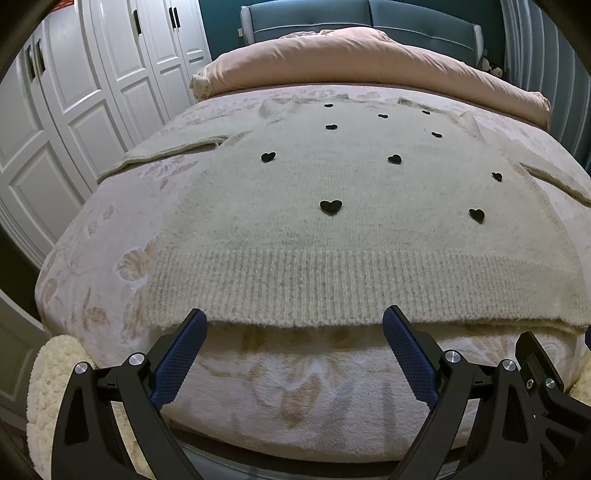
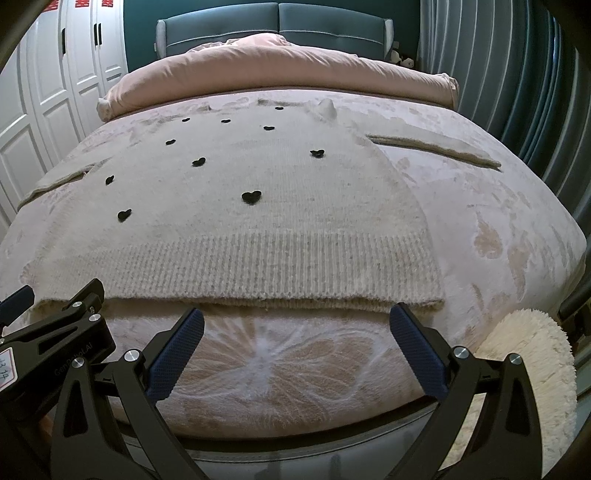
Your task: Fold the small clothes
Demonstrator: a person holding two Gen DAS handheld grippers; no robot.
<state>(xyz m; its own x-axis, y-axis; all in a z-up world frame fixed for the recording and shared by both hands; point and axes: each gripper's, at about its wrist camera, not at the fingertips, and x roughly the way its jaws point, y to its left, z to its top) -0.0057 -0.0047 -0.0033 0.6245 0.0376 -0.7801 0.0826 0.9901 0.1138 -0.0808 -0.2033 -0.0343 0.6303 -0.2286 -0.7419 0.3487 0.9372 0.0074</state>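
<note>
Both grippers hang wide open at the foot edge of the bed (image 1: 92, 258), holding nothing: the left gripper (image 1: 295, 321) and right gripper (image 2: 297, 317) each face the ribbed hem (image 1: 332, 280) of a cream sweater (image 1: 314, 184), apparently lined up to take it for a first fold. The sweater lies flat, sleeves out toward the side edges. Beyond, a pink duvet (image 1: 351, 59) sits bunched at the headboard (image 1: 369, 18).
</note>
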